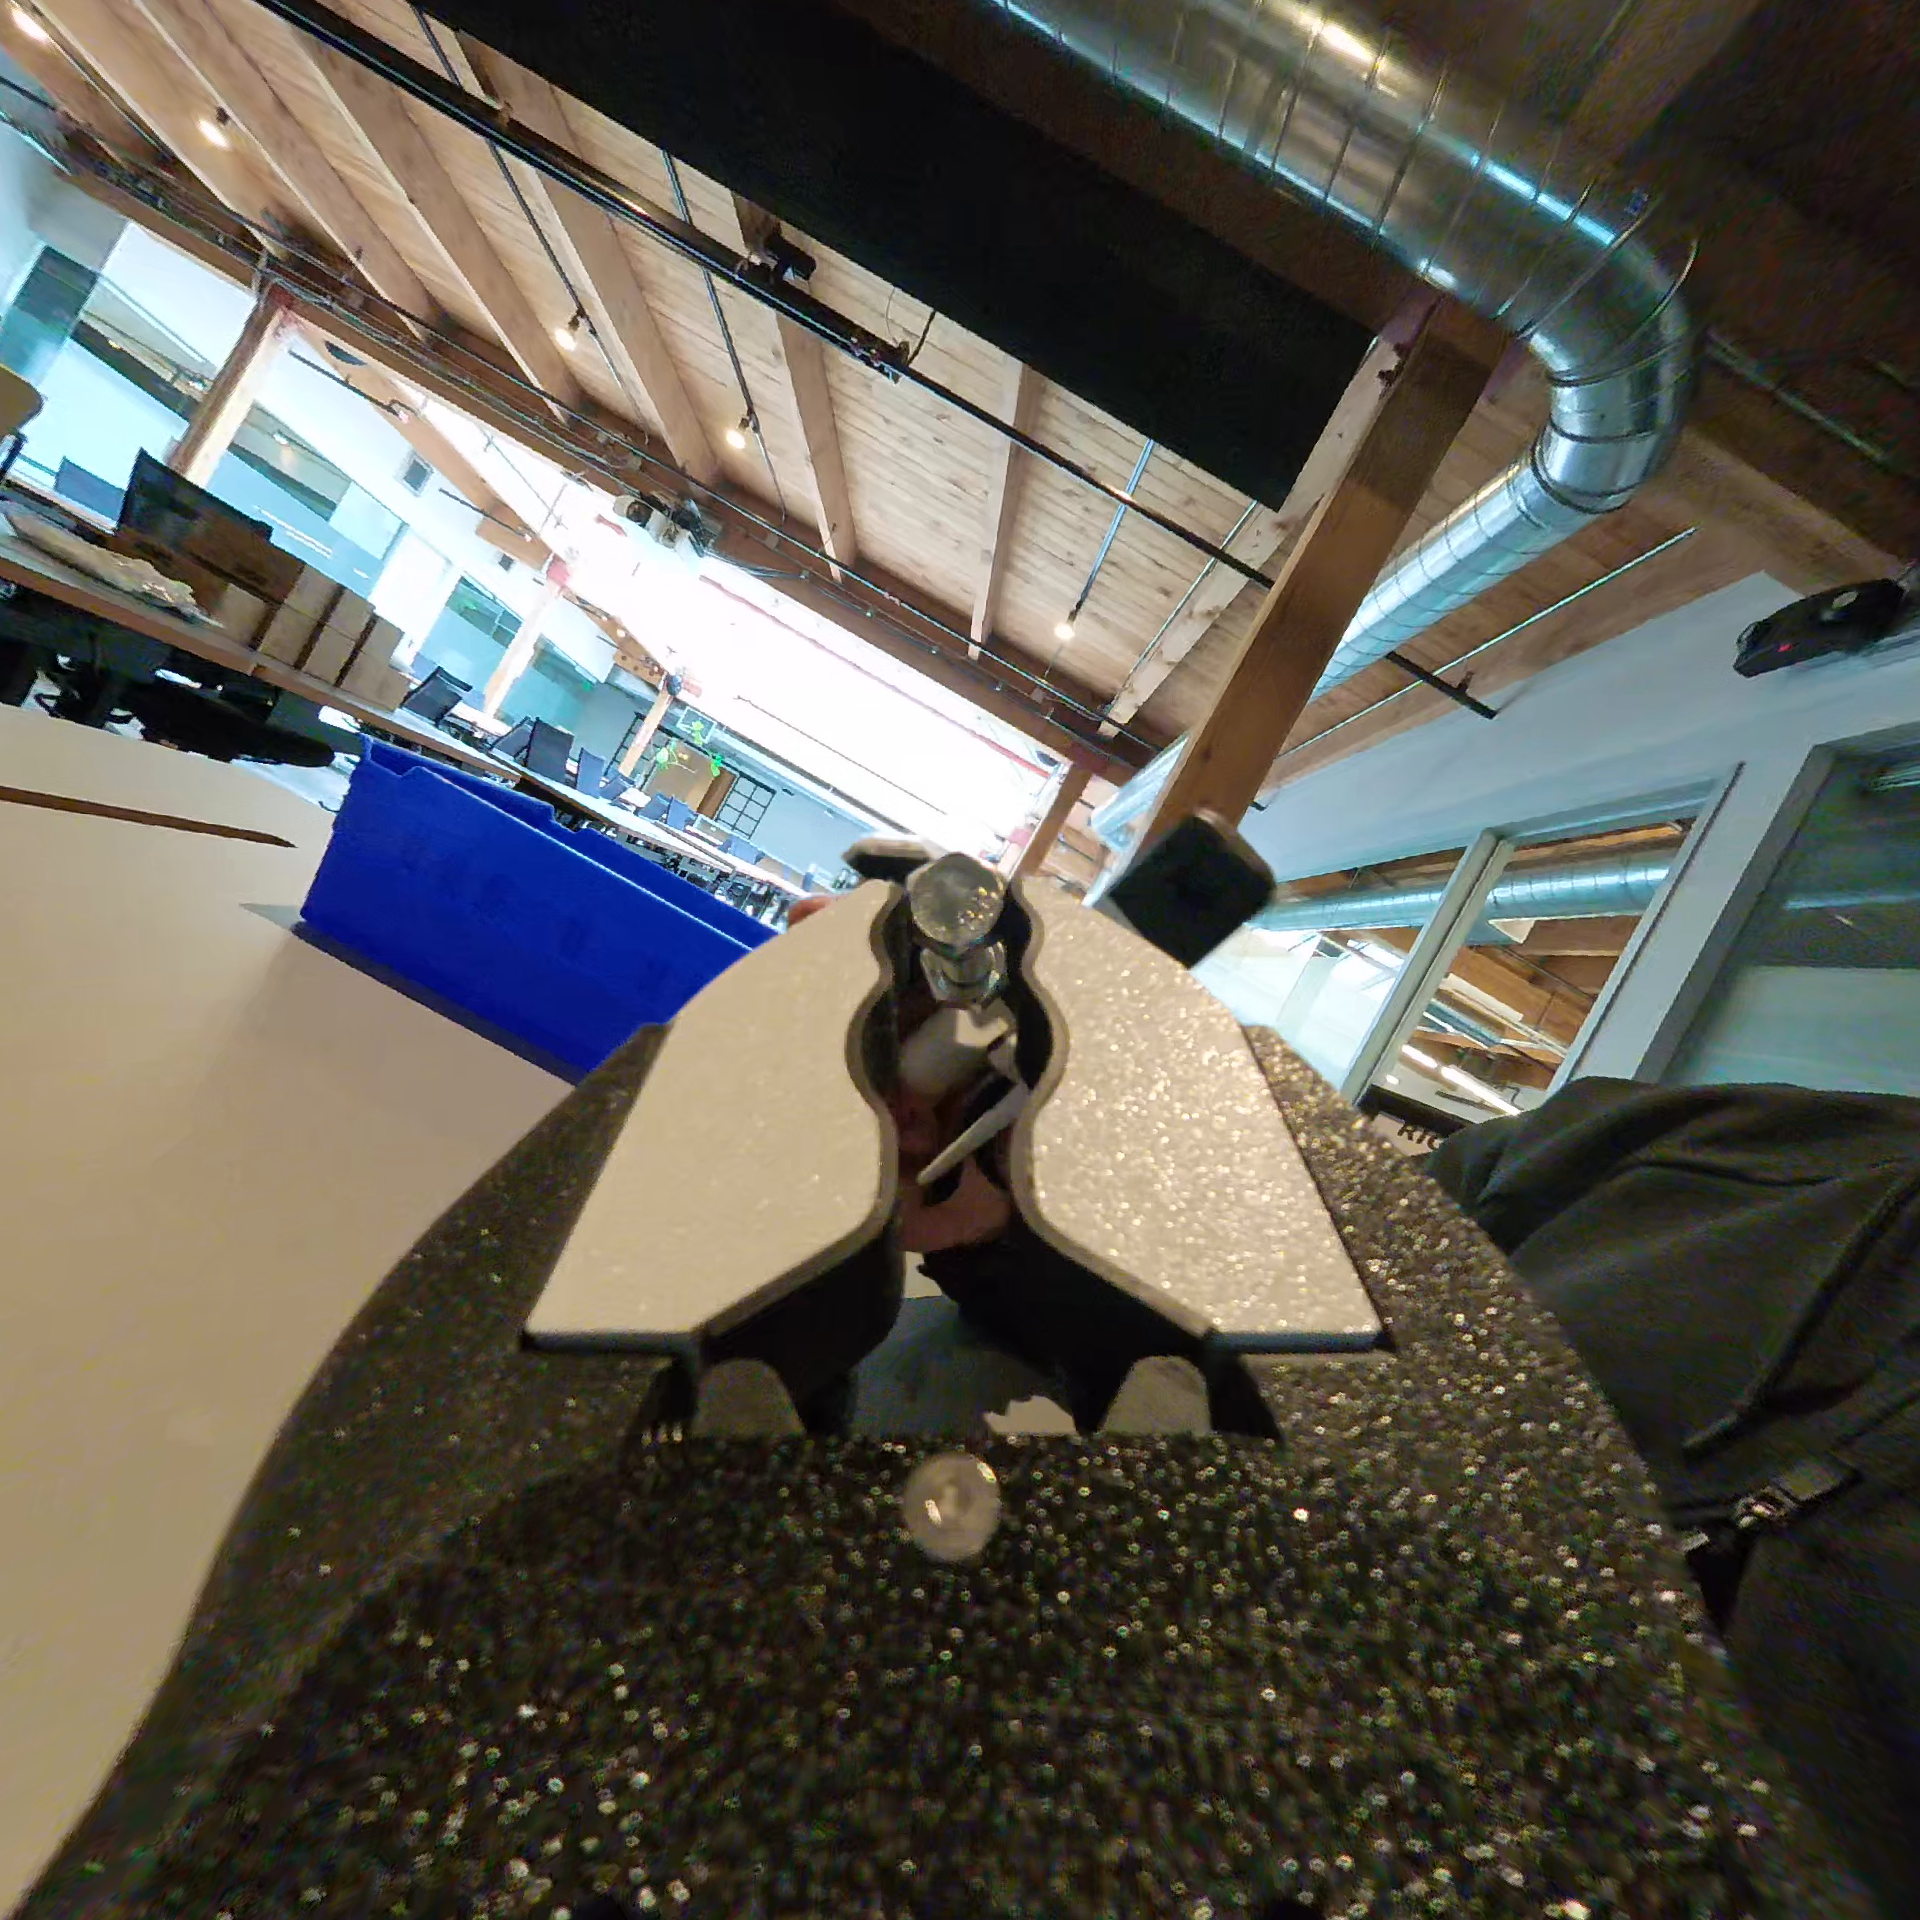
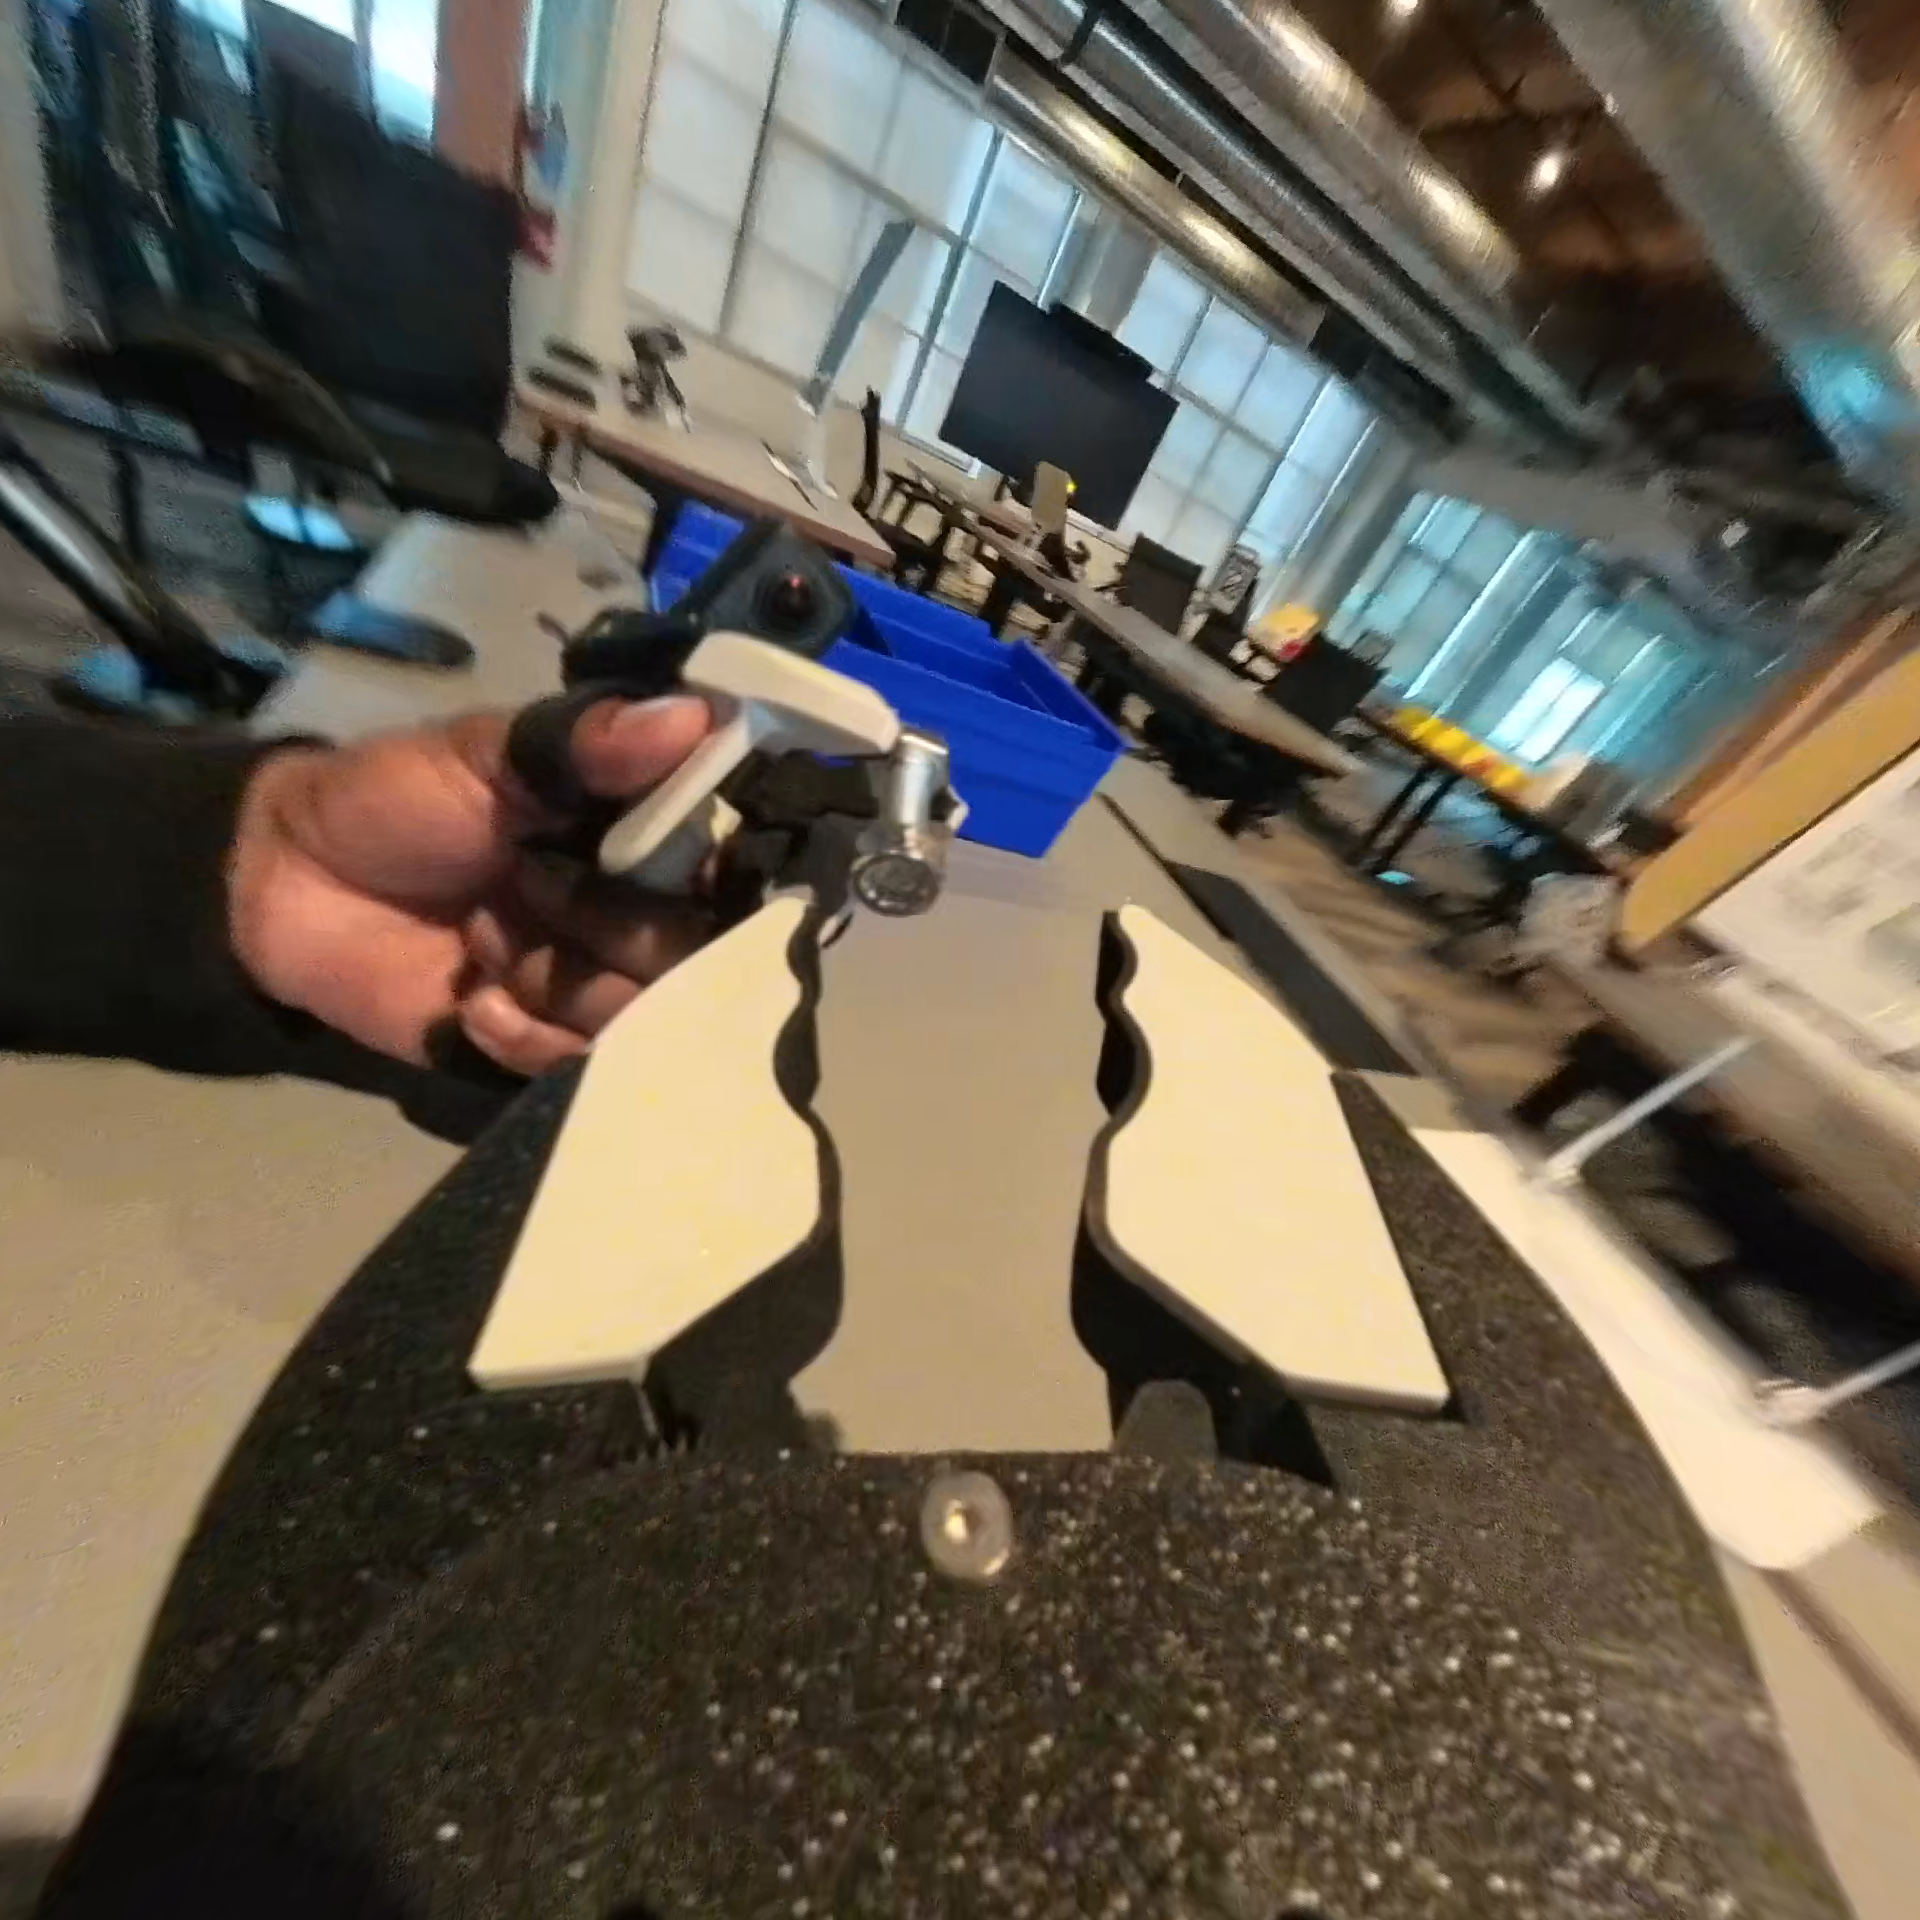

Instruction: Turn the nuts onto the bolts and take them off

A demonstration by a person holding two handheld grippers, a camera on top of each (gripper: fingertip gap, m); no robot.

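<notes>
My left gripper (image 1: 951,891) is tilted up toward the ceiling and is shut on a silver bolt (image 1: 956,909). A nut (image 1: 961,977) sits on the bolt's shaft just below the round end. In the right wrist view a hand (image 2: 395,873) holds that left gripper (image 2: 831,821), and the bolt (image 2: 896,854) sticks out from its tip. My right gripper (image 2: 961,935) is open and empty above the table. Its left fingertip (image 2: 784,935) is just below and left of the bolt and does not touch it.
A blue bin (image 2: 966,717) stands on the pale table (image 2: 956,1195) behind the grippers; it also shows in the left wrist view (image 1: 499,894). A black block (image 1: 1190,883) shows just right of my left fingertips. A dark sleeve (image 1: 1714,1299) is at the right.
</notes>
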